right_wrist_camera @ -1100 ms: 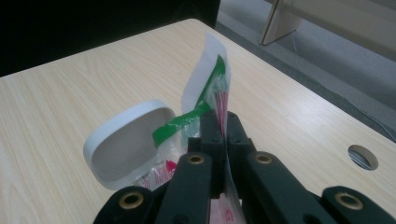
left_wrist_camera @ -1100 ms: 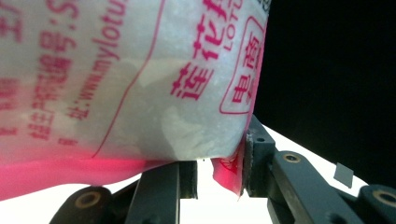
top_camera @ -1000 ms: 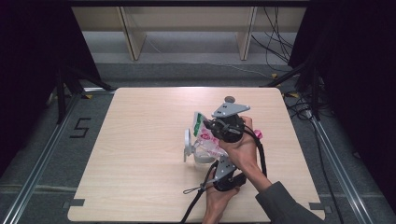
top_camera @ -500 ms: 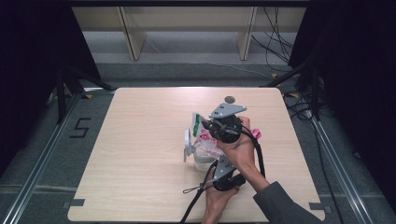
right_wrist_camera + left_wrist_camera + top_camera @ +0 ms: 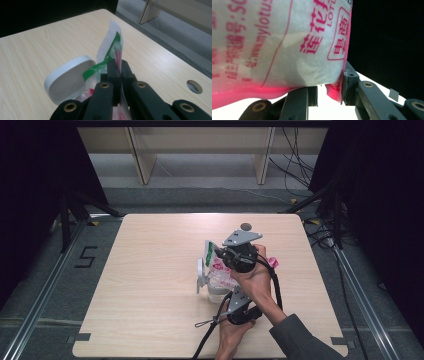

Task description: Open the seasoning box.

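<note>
Plastic bag (image 5: 218,268) stood upright over white container (image 5: 202,276); right tongs (image 5: 119,65) clamped top edge, left tongs (image 5: 329,85) gripped bottom corner.

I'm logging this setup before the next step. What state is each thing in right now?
bag: held up over the container, gripped by both grippers
container: on the table, lid flipped open
left gripper: shut on the bag's lower edge
right gripper: shut on the bag's top edge

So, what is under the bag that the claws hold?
Under the bag stands a clear tub with its white lid tipped open. The bag covers the tub's mouth, so its contents cannot be seen.
</note>
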Demonstrator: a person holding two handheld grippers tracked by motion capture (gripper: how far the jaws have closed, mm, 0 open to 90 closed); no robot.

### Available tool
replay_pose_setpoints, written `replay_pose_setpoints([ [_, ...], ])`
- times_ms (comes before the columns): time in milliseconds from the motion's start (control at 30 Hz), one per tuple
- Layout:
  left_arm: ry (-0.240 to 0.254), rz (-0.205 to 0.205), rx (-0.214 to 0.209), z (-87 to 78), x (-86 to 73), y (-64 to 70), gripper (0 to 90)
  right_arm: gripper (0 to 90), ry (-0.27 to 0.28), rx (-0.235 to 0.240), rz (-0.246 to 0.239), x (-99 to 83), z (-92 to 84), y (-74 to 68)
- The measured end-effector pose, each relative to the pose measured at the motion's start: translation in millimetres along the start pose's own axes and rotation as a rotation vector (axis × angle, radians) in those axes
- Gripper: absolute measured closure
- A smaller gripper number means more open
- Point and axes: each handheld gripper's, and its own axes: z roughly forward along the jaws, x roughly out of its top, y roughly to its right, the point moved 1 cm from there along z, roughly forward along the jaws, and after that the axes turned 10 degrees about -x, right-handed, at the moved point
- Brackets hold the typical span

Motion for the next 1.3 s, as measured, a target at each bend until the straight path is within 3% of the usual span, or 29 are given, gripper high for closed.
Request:
replay_pose_setpoints([
  [133, 0.000, 0.004, 0.000, 0.3, 0.2, 0.2, 71.2, 90.0, -0.005, -0.010, 0.013, -0.3, 0.3, -0.8],
  [433, -0.013, 0.006, 0.010, -0.9, 0.9, 1.2, 71.2, 90.0, 0.001, -0.002, -0.004, -0.1, 2.6, 0.7],
  [533, 0.012, 0.004, -0.007, 0.6, 0.7, 0.8, 71.1, 90.0, -0.007, -0.003, -0.019, -0.2, 4.3, -0.9],
  [600, 0.002, 0.009, 0.001, -0.4, 1.0, 0.3, 71.1, 90.0, -0.013, -0.003, 0.009, 0.0, 3.4, -2.2],
  [767, 0.002, 0.004, -0.002, -0.5, 0.7, 0.3, 71.2, 90.0, -0.014, -0.005, -0.004, -0.8, 5.2, -3.1],
  [800, 0.001, 0.005, 0.001, -0.9, 1.0, 0.4, 71.2, 90.0, 0.011, -0.011, -0.007, -0.6, 6.2, -1.7],
  [1000, 0.006, 0.001, -0.005, 0.1, 0.4, 0.4, 71.2, 90.0, -0.014, -0.003, -0.007, -1.0, 6.6, -2.7],
  [1100, -0.008, 0.005, 0.008, -1.5, 1.1, 0.6, 71.2, 90.0, -0.002, -0.008, 0.020, -0.7, 6.2, -1.1],
  [1300, 0.001, 0.004, -0.003, -1.2, 1.1, 0.2, 71.2, 90.0, -0.008, -0.004, 0.003, 0.3, 7.0, 0.7],
])
